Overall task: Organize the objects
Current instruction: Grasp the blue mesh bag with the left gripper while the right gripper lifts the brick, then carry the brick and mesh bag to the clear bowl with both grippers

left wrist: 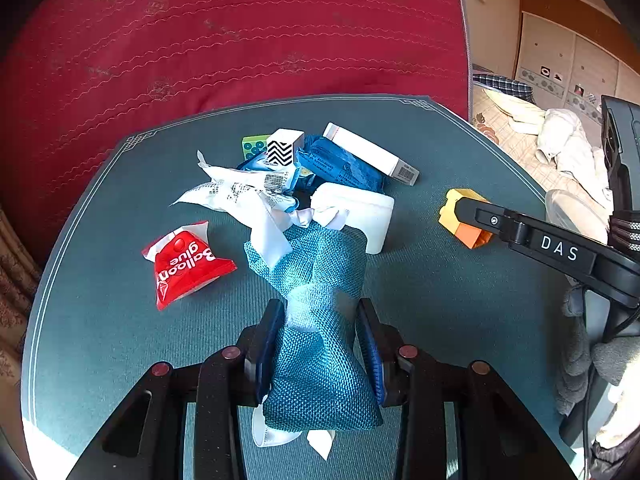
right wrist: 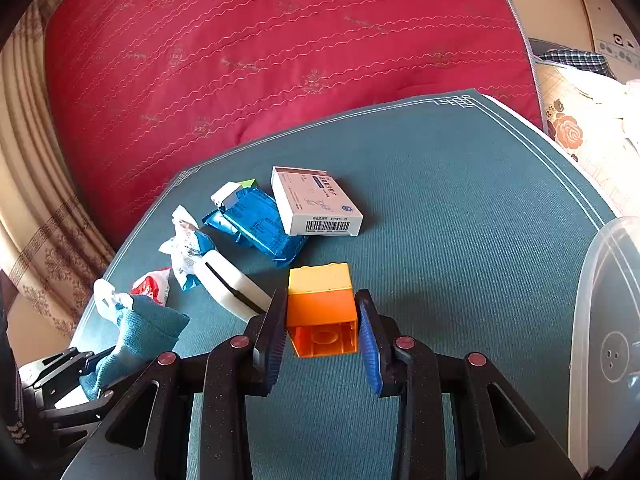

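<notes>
My left gripper (left wrist: 320,307) is shut on a teal mesh pouch (left wrist: 320,364) with white ribbon, which stands tilted between its blue pads; the same pouch (right wrist: 140,332) shows at the lower left of the right wrist view. My right gripper (right wrist: 321,300) is shut on a yellow and orange toy block (right wrist: 322,306), hollow side facing the camera, just above the teal table mat (right wrist: 460,220). In the left wrist view that block (left wrist: 454,210) sits at the right, with a black finger (left wrist: 492,220) across it.
Loose items lie mid-mat: a red Balloon glue packet (left wrist: 188,268), a crumpled white wrapper (left wrist: 240,192), a white tub (left wrist: 360,216), a blue packet (left wrist: 340,164), a white carton (left wrist: 372,152) and a zigzag cube (left wrist: 282,148). A clear plastic bin (right wrist: 600,320) stands right. A red quilt (right wrist: 280,60) lies behind.
</notes>
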